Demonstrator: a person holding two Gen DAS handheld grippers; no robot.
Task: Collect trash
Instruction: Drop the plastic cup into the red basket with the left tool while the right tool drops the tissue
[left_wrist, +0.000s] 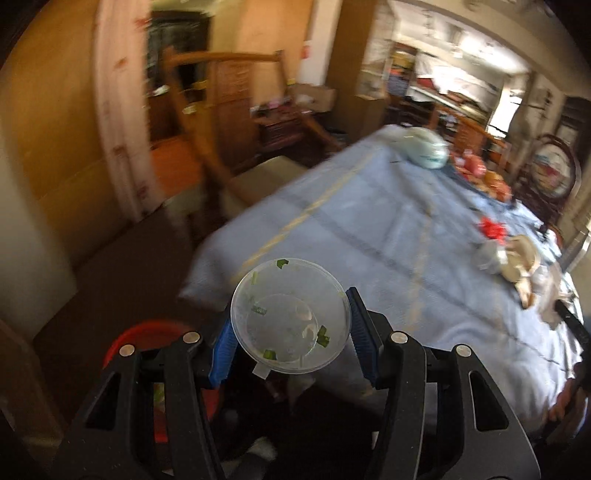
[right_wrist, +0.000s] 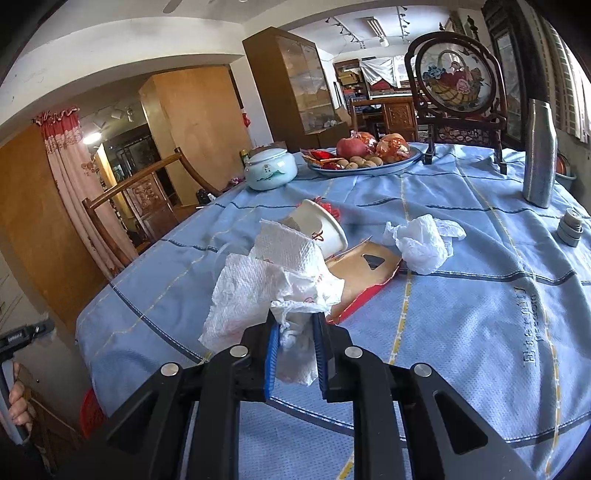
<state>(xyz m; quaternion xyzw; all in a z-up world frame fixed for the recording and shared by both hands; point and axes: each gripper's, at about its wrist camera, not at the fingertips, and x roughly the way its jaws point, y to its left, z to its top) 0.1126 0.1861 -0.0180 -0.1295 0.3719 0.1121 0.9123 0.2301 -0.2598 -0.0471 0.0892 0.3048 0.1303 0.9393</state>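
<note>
Blue-clothed table (right_wrist: 461, 314): a plastic lid (left_wrist: 291, 317) is clamped by the left gripper (left_wrist: 291, 332) near a red bin (left_wrist: 147, 332), likely its drop spot; tissue (right_wrist: 266, 284) is pinched by the right gripper (right_wrist: 295, 354).

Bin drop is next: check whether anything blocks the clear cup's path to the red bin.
Nothing visible does. The left claw holds the clear cup past the table's edge, and the red bin sits just below-left with open floor between.
</note>
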